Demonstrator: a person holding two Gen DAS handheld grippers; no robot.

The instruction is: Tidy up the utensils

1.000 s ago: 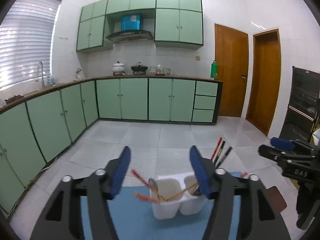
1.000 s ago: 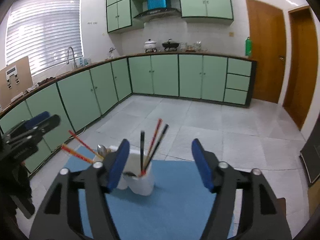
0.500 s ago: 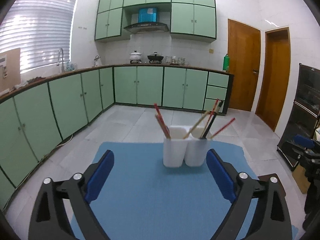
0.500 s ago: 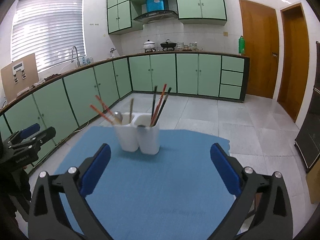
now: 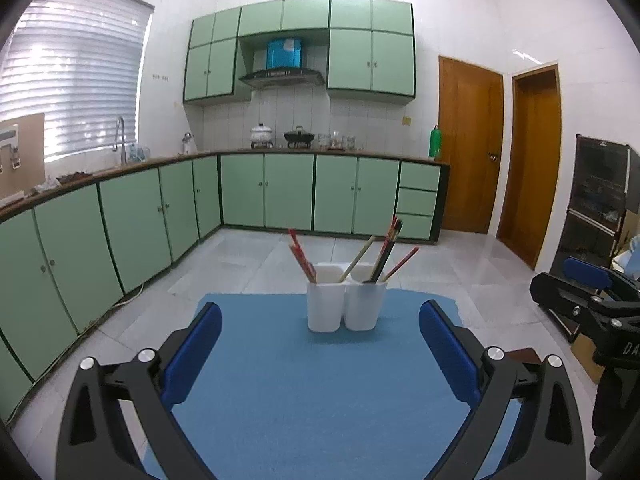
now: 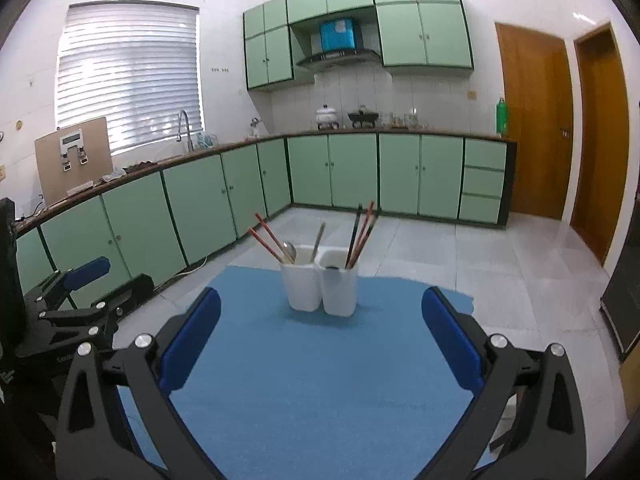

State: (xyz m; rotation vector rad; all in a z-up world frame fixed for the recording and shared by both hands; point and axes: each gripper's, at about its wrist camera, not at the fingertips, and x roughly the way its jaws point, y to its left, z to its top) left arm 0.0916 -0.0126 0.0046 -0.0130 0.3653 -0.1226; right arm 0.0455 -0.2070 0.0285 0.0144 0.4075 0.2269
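A white two-compartment utensil holder [image 5: 346,304] stands upright near the far edge of a blue mat [image 5: 320,392]; it also shows in the right wrist view [image 6: 320,286]. Its left cup holds red chopsticks [image 6: 266,238], a metal spoon [image 6: 290,251] and a pale stick. Its right cup holds dark and red chopsticks [image 6: 362,232]. My left gripper [image 5: 320,344] is open and empty, well short of the holder. My right gripper [image 6: 320,334] is open and empty too, also short of it.
The mat [image 6: 320,380] covers a table with floor tiles beyond its far edge. Green kitchen cabinets [image 5: 160,208] run along the left and back. Wooden doors [image 5: 472,148] stand at the right. A dark cabinet [image 5: 600,200] is at the far right.
Both grippers have pulled back and away from the holder and opened wider. The holder now stands farther ahead, with all utensils in it.
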